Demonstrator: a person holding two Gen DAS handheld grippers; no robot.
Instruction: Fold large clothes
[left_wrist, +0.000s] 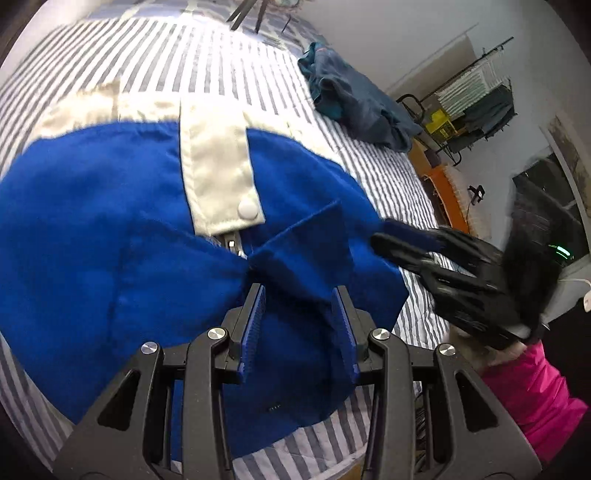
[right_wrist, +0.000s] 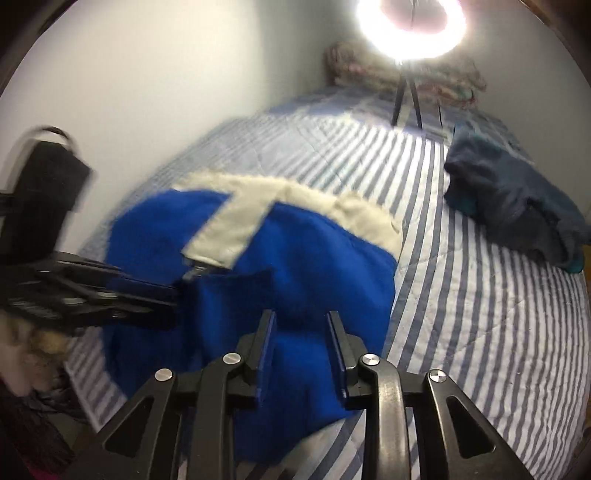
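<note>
A blue jacket (left_wrist: 110, 236) with a white collar and a white snap placket (left_wrist: 218, 162) lies bunched on the striped bed (left_wrist: 177, 55). My left gripper (left_wrist: 299, 295) hovers over its near part, jaws apart, with a raised blue flap (left_wrist: 306, 243) just ahead of the fingertips. In the right wrist view the jacket (right_wrist: 314, 243) fills the middle. There my right gripper (right_wrist: 301, 317) stands open above the blue cloth, nothing pinched. The right gripper (left_wrist: 380, 236) reaches the jacket's right edge in the left wrist view. The left gripper (right_wrist: 166, 299) comes in from the left near the zip end.
A dark teal garment (left_wrist: 354, 99) lies crumpled further along the bed (right_wrist: 461, 295), also in the right wrist view (right_wrist: 517, 199). A ring light on a tripod (right_wrist: 410, 29) stands at the bed's head. A pink sleeve (left_wrist: 528, 391) shows at the right. A drying rack (left_wrist: 476, 88) stands beyond.
</note>
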